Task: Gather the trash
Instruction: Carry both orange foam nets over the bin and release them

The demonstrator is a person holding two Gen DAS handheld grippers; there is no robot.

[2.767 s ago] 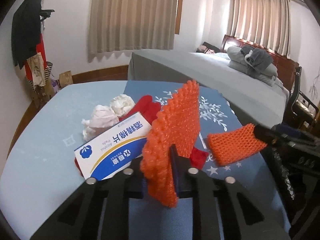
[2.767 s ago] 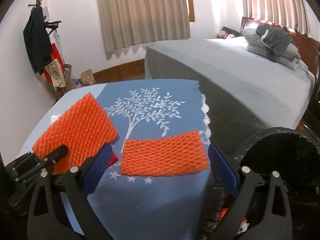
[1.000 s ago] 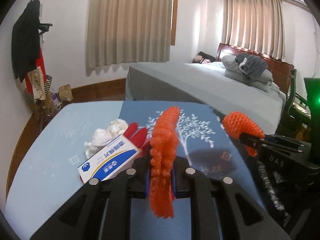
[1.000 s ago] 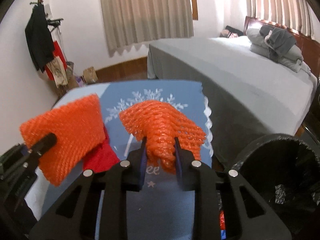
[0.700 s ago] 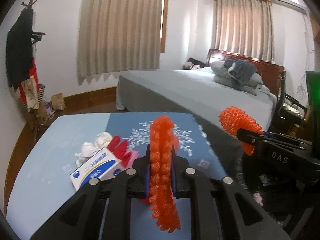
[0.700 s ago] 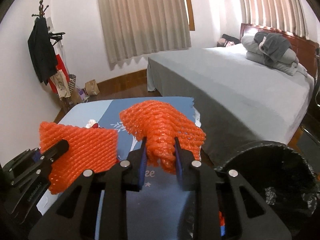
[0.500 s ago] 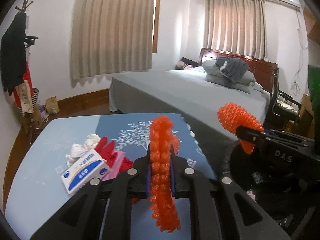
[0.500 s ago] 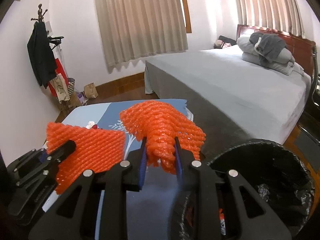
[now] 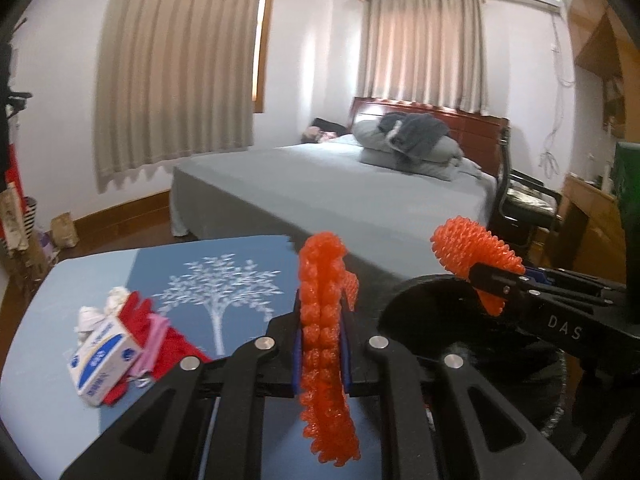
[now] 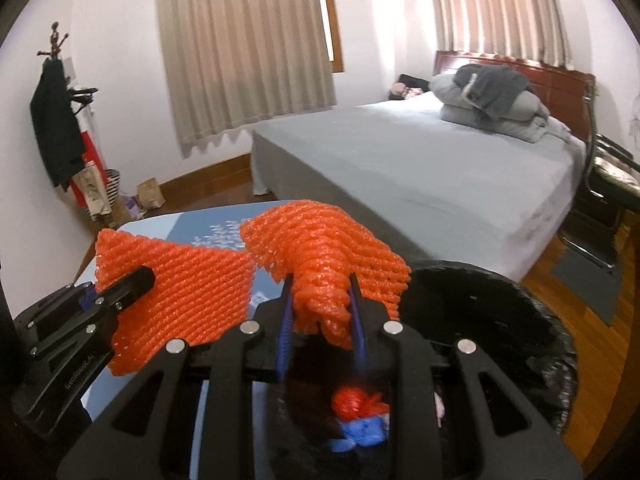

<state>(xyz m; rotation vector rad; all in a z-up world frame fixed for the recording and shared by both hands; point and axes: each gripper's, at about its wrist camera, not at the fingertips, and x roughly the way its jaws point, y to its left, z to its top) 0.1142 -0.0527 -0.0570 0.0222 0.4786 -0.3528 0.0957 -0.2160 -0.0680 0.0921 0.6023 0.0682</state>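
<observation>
My left gripper (image 9: 321, 350) is shut on an orange foam net (image 9: 325, 328), held edge-on above the table's right edge. My right gripper (image 10: 322, 312) is shut on a second orange foam net (image 10: 332, 256), held over the black-lined trash bin (image 10: 516, 316). The bin also shows in the left wrist view (image 9: 424, 312), just right of my left gripper. The right gripper with its net (image 9: 474, 250) sits above the bin there. The left net shows in the right wrist view (image 10: 192, 292), to the left. Red and blue trash (image 10: 360, 412) lies inside the bin.
On the blue table (image 9: 48, 320) lie a white and blue box (image 9: 100, 360), red gloves (image 9: 140, 316) and crumpled white tissue (image 9: 114, 298). A grey bed (image 9: 340, 192) stands behind. A chair (image 9: 524, 204) and wooden desk (image 9: 592, 224) are at the right.
Both grippers have lifted with their nets and swung right, off the table towards the bin. The right gripper's net now hangs over the bin opening.
</observation>
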